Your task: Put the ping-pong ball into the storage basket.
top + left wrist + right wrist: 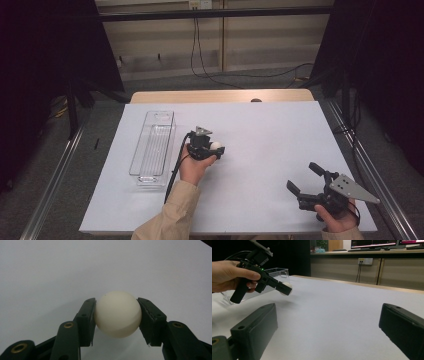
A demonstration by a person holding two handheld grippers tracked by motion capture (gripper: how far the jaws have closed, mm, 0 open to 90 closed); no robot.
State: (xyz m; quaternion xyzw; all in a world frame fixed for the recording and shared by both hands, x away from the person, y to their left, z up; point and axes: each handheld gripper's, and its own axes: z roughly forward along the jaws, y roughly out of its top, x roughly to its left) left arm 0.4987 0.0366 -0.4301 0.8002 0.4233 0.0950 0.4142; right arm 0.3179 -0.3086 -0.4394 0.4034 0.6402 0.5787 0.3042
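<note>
A cream-white ball (117,314) sits squeezed between the two black jaws of my left gripper (117,315). In the high view that left gripper (216,148) hangs above the white sheet near the middle-left, with the ball (216,145) at its tip. The right gripper view shows the ball (286,288) held a little above the sheet, its shadow below. My right gripper (303,177) rests near the front right corner, jaws wide apart with nothing between them; its fingers (254,327) frame bare sheet.
A clear plastic bin (153,148) stands lengthwise left of the ball, apparently empty. A white sheet (270,135) covers the wooden table (220,95). Cables hang at the wall behind.
</note>
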